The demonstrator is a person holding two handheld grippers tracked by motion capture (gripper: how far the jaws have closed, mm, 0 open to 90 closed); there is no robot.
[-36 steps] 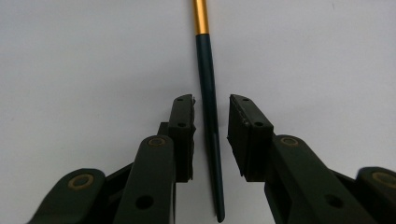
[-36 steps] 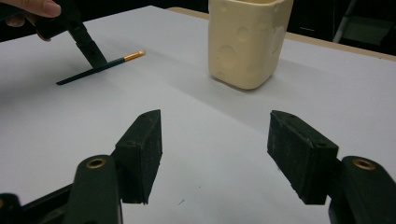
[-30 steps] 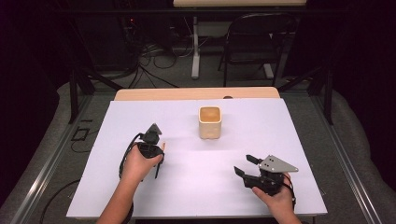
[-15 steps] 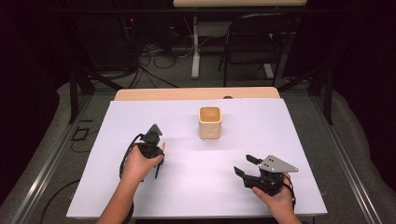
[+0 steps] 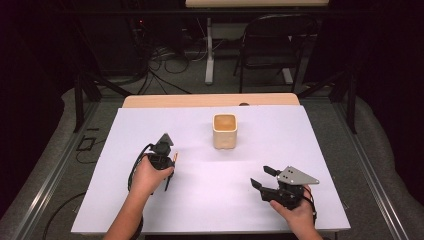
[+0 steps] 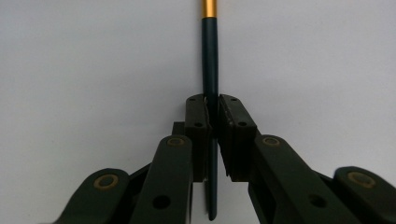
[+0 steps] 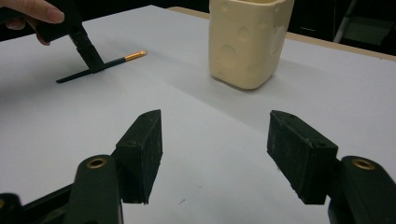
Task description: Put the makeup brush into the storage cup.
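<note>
- The white table [image 5: 210, 200] holds a cream cup [image 5: 224, 131] standing upright near its far middle, well apart from both grippers.
- The right gripper [image 5: 263, 177] sits low near the front edge, jaws wide apart, nothing between them.
- The left gripper [image 6: 213, 116] has just been closing, its pads now pinching a thin dark pencil [image 6: 209, 60] with a gold band, lying flat on the table left of the cup.

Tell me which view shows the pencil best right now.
The left gripper view: the dark pencil runs lengthwise between the pads of the left gripper, gold band at top. The right gripper view shows it small, lying on the table; the high view shows just its tip.
</note>
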